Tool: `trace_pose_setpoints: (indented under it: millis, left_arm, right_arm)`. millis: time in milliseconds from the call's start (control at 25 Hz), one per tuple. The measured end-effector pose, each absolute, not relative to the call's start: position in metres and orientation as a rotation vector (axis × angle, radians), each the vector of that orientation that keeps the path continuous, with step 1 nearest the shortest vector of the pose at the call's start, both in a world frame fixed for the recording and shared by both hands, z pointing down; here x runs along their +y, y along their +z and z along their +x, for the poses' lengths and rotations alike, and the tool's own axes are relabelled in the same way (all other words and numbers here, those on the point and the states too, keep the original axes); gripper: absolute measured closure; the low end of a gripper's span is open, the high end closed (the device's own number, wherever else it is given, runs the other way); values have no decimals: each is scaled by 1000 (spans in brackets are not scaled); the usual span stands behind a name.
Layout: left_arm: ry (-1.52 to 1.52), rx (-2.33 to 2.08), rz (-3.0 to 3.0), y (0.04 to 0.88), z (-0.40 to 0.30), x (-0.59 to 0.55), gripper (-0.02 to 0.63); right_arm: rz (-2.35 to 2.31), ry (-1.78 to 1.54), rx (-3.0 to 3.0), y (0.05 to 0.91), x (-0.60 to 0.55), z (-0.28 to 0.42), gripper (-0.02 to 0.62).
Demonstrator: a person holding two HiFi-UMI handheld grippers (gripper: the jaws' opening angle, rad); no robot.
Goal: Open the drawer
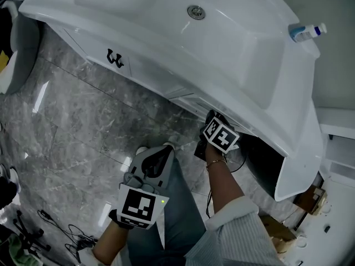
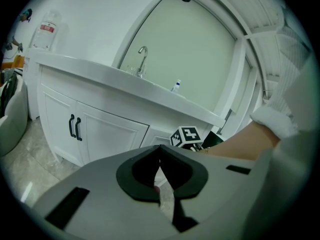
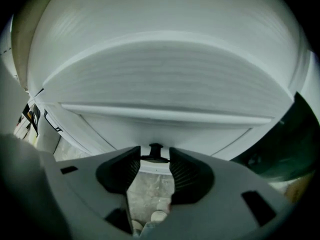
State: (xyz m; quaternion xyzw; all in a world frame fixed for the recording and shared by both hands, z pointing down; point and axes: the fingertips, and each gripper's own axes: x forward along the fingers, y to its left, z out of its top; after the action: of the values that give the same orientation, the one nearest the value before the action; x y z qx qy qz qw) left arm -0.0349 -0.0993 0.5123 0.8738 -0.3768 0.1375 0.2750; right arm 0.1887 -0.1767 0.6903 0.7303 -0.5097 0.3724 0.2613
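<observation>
A white vanity [image 1: 238,60] fills the upper part of the head view. The drawer [image 3: 165,121] sits in the vanity's front, just under its counter edge and towards its right end, and it looks closed, its panel flush with the frame. The right gripper [image 1: 213,117] is pushed in under the vanity's overhang against that drawer front. Its jaws stand apart, with the black handle [image 3: 156,153] between their tips; the pads do not visibly clamp it. The left gripper [image 1: 162,153] hangs well back from the vanity, over the grey marble floor [image 1: 83,121] and the person's leg. Its jaws are closed tip to tip, with nothing between them. Further left along the vanity front a pair of cabinet doors carries two black pulls [image 1: 115,58]. On the vanity's top a small bottle [image 1: 307,32] with a blue cap lies at the right rim, and the drain [image 1: 195,12] shows in the basin.
</observation>
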Motion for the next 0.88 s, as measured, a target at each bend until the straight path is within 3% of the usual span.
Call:
trace_pose_setpoints:
  millis: [880]
  left_arm:
    - [378, -977, 2325, 521, -35, -96, 589]
  right_arm:
    - [1765, 826, -1523, 688, -174, 177, 463]
